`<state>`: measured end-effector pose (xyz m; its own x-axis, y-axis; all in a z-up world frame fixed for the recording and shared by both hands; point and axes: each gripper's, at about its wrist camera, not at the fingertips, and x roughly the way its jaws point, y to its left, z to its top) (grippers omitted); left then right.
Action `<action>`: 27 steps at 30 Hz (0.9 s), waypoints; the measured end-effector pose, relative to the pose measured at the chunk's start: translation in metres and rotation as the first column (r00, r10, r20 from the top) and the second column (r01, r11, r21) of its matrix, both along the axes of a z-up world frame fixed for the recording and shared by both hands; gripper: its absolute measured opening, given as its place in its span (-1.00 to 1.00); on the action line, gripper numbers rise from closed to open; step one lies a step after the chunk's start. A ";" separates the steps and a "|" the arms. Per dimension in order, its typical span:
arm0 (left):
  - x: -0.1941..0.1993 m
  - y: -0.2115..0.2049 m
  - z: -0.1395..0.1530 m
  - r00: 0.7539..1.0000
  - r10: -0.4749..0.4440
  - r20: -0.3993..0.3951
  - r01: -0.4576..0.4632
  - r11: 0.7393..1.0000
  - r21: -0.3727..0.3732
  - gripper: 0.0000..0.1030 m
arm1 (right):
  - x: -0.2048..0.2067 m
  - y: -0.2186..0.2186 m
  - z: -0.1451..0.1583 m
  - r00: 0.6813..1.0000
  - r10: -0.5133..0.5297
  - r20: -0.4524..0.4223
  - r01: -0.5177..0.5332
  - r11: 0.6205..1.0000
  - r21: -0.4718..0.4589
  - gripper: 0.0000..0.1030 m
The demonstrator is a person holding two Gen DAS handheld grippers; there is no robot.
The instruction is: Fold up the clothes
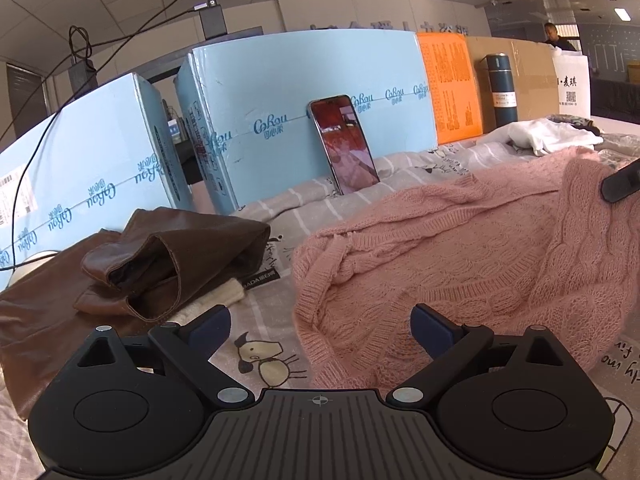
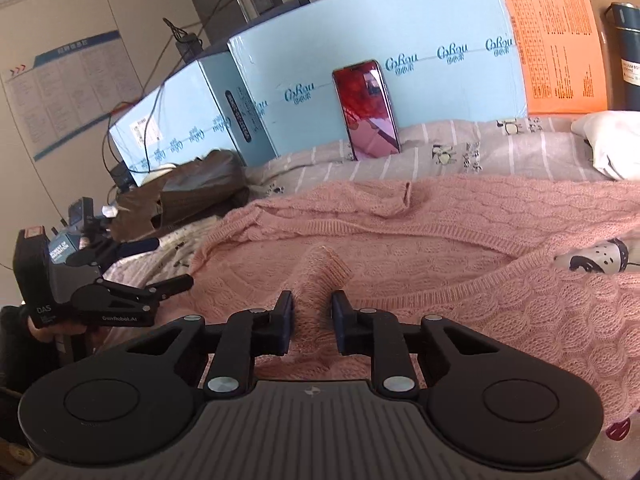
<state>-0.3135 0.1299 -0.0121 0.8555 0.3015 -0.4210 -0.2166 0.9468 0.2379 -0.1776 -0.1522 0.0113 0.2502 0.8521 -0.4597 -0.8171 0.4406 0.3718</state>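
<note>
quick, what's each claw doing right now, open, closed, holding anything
Left claw: open, holding nothing, at the hem of the pink sweater.
Right claw: closed on a raised pinch of the pink sweater.

Left gripper (image 1: 320, 330) jaws wide apart over cartoon-print bedsheet (image 1: 276, 216); pink cable-knit sweater (image 1: 460, 264) right, brown leather jacket (image 1: 132, 276) left.
</note>
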 end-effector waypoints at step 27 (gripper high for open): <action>0.014 -0.047 -0.009 0.987 -0.128 -0.102 0.138 0.986 0.094 0.92 | -0.001 -0.010 -0.041 0.969 -0.130 0.209 0.177 0.959 -0.221 0.37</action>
